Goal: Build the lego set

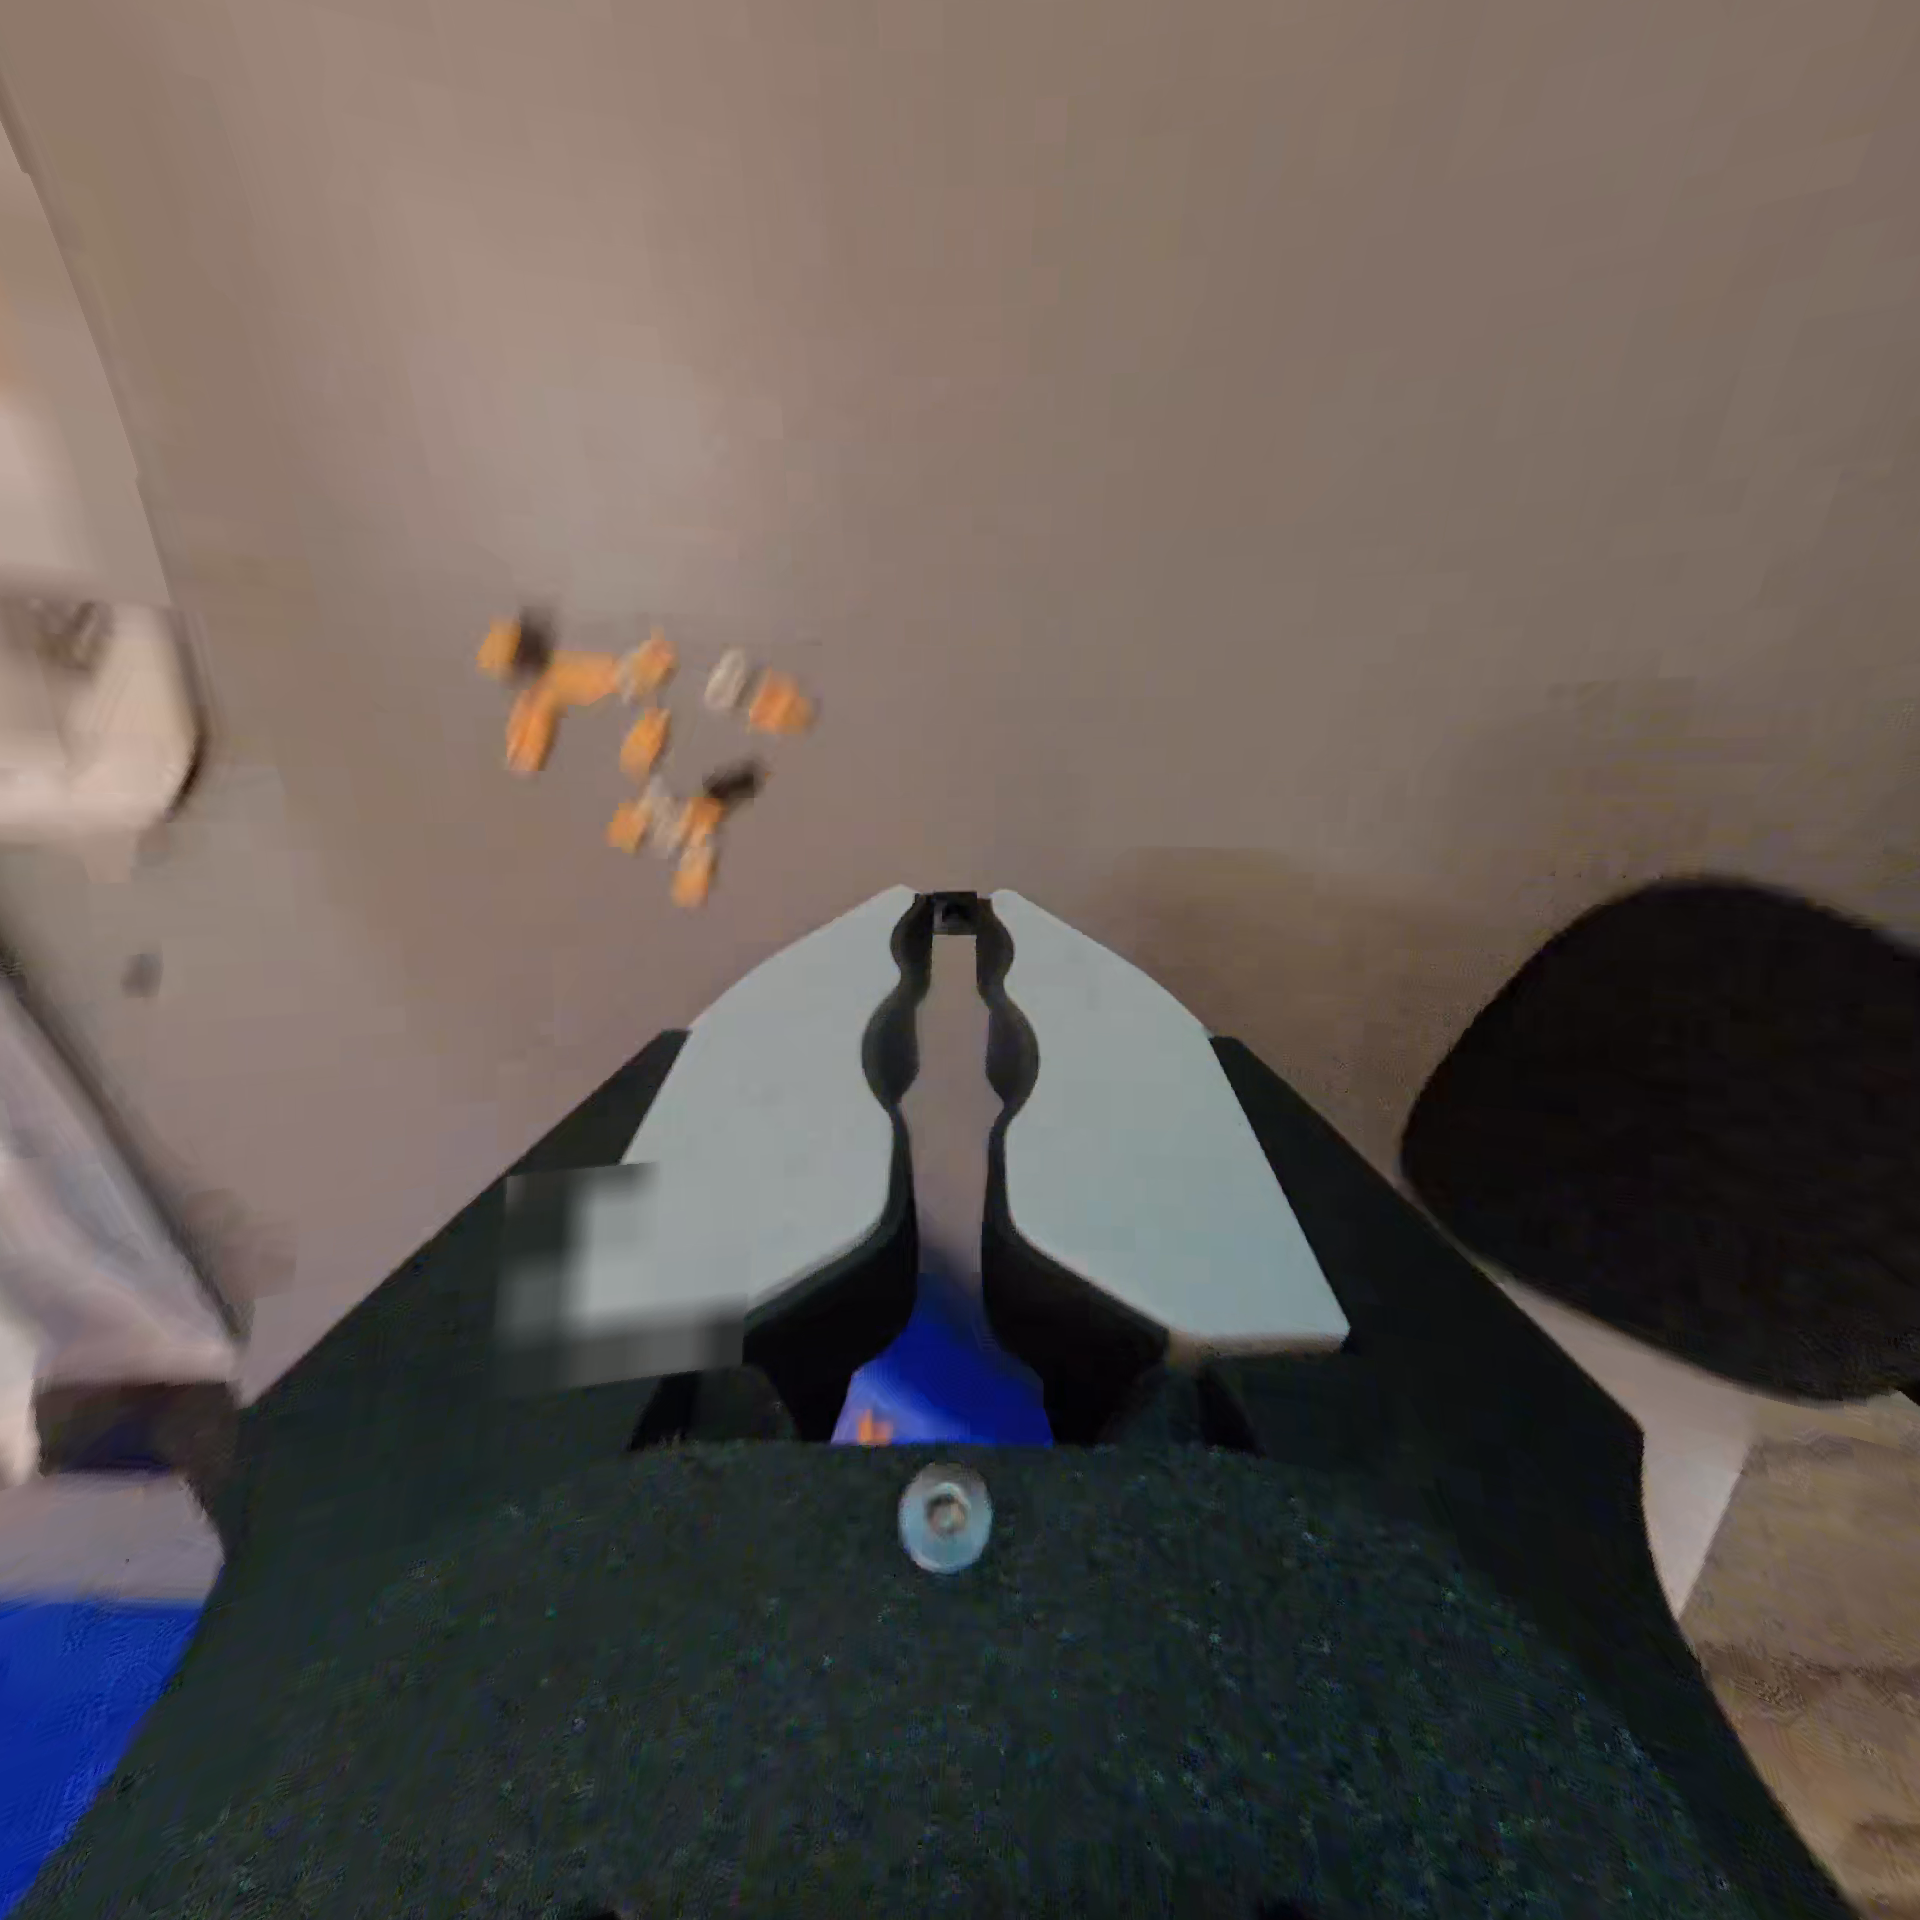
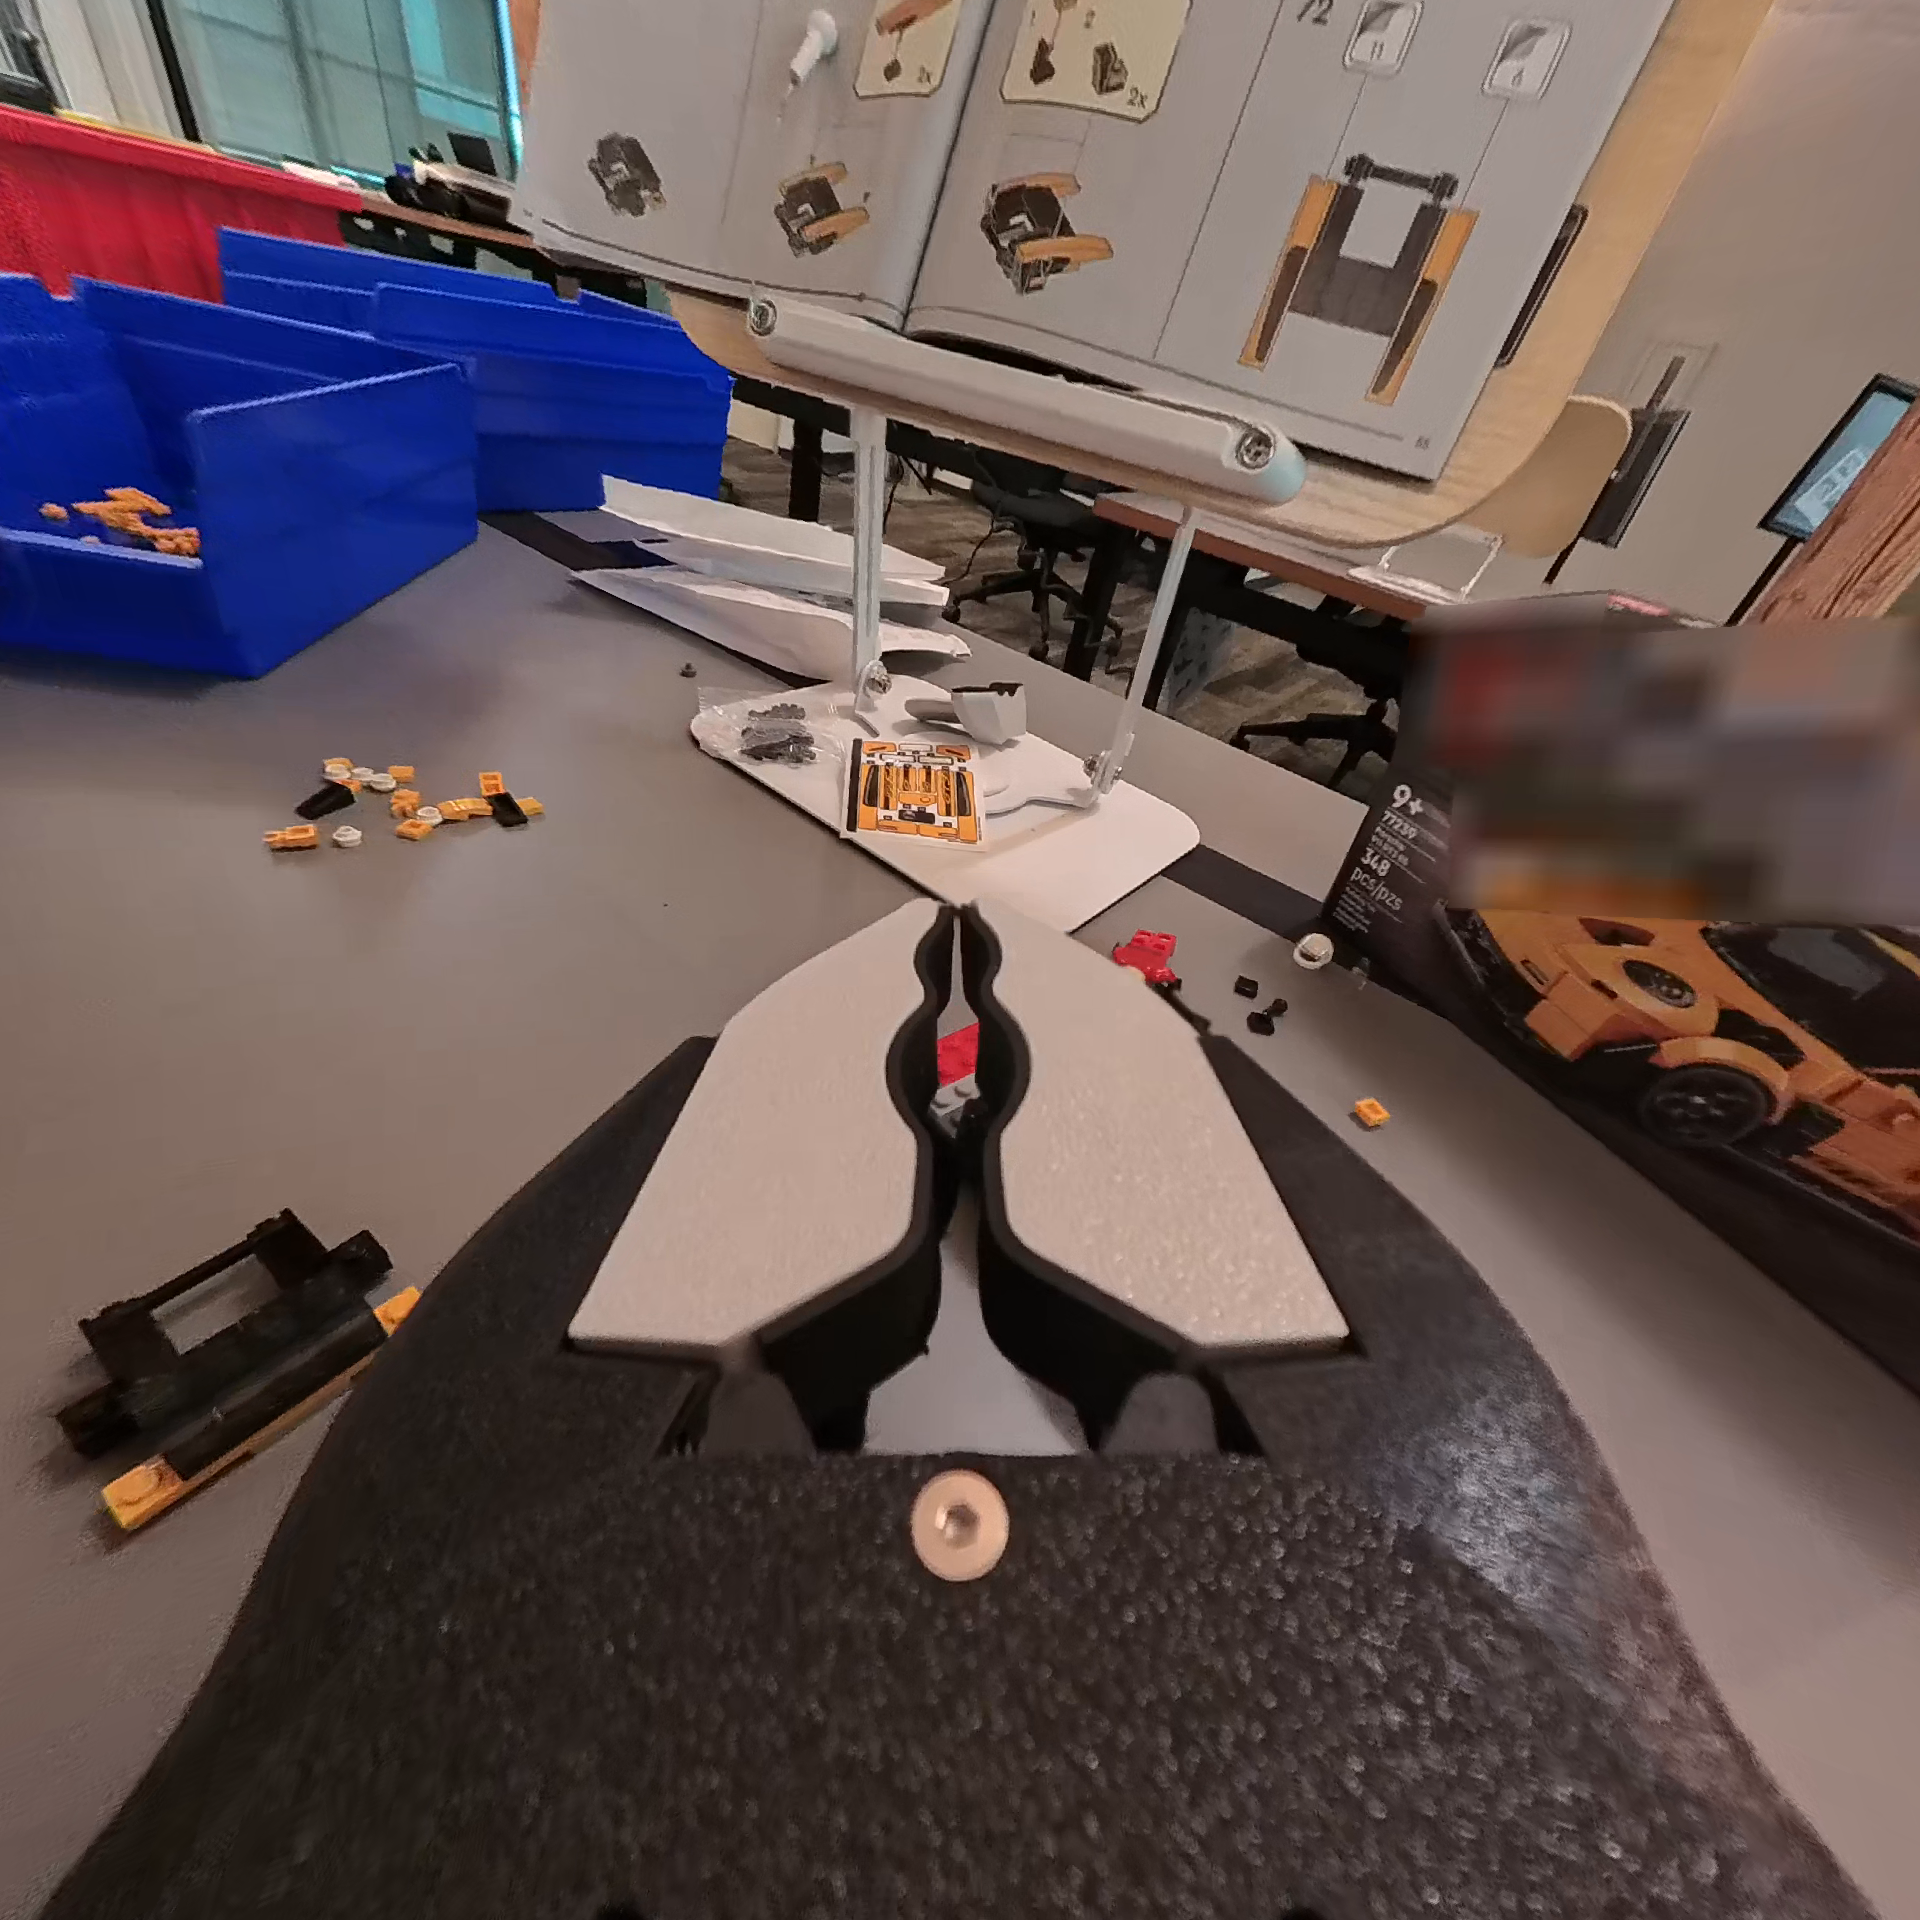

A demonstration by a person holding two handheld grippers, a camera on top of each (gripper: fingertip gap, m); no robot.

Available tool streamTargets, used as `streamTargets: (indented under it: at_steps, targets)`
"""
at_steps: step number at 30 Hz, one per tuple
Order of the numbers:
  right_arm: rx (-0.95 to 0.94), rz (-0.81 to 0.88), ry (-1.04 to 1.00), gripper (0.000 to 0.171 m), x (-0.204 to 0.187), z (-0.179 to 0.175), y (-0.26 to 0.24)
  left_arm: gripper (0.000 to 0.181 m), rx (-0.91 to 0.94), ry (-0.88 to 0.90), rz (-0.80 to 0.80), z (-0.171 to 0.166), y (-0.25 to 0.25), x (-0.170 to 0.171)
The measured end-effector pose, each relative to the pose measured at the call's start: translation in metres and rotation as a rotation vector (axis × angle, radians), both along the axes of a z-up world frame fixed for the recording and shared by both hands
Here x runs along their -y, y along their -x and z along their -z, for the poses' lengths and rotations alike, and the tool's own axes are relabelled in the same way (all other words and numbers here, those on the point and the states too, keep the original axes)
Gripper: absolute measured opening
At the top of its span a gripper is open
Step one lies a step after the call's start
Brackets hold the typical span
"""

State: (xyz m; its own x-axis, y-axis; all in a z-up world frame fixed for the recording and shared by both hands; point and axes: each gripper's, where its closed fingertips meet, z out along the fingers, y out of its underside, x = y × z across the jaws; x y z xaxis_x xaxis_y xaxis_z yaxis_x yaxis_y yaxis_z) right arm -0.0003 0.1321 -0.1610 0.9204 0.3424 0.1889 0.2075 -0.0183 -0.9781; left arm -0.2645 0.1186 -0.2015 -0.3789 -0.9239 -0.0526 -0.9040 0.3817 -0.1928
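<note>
The left gripper [image 1: 954, 906] hangs above the grey table [image 1: 1143, 520], its jaws drawn close and pinching a tiny black piece [image 1: 953, 914] right at the tips. Ahead of it and off to its left lies a blurred scatter of orange pieces [image 1: 644, 748] with a few pale and dark bits mixed in; to its right a dark rounded shape [image 1: 1683, 1143] fills the edge of the view, too blurred to name. The right gripper [image 2: 959, 914] sits low over the table with its tips pressed together on nothing I can see — behind the tips, in the gap between the fingers, a red piece and a grey piece [image 2: 958, 1060] show, though whether they are gripped or simply lie on the table underneath, I cannot tell. Back and to the left of this gripper rests the black and orange chassis [image 2: 223, 1351], flat on the table. Farther ahead on the left is the same loose scatter of orange parts [image 2: 405, 805], and beyond it a blue bin [image 2: 312, 540] with orange pieces inside. Straight ahead stands a white holder [image 2: 1091, 831] carrying the open instruction booklet [image 2: 1039, 187], with a sticker sheet [image 2: 914, 795] on its base. To the right, just past the tips, lie a red brick [image 2: 1146, 951] and small black parts [image 2: 1262, 1003] — and beside them the set's box [image 2: 1662, 1091].
</note>
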Motion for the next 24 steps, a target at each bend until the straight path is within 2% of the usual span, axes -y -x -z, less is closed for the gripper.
streamTargets:
  at_steps: [2, 4, 9, 16, 19, 21, 24]
  targets:
    - [0.014, 0.005, -0.013, 0.001, 0.001, -0.003, -0.001, 0.007, 0.006, 0.064, 0.066, 0.023, -0.034, 0.035]
    - [0.023, 0.009, -0.019, 0.001, 0.002, -0.004, -0.003, 0.007, 0.002, 0.099, 0.090, 0.042, -0.056, 0.052]
    - [0.030, -0.003, -0.024, 0.001, 0.004, -0.006, -0.002, 0.007, -0.046, 0.105, 0.118, 0.066, -0.066, 0.064]
    - [0.032, -0.023, -0.015, 0.001, 0.004, -0.004, 0.001, 0.019, 0.014, 0.104, 0.088, 0.061, -0.060, 0.065]
    - [0.025, -0.022, -0.013, 0.001, 0.005, -0.004, 0.000, 0.020, 0.090, 0.066, 0.015, 0.031, -0.041, 0.044]
    - [0.013, -0.025, -0.011, 0.001, 0.005, -0.005, 0.001, 0.018, 0.133, -0.007, -0.109, -0.004, -0.011, 0.006]
    - [-0.008, -0.038, -0.001, 0.001, 0.006, -0.005, 0.003, 0.018, 0.225, -0.151, -0.380, -0.070, 0.053, -0.072]
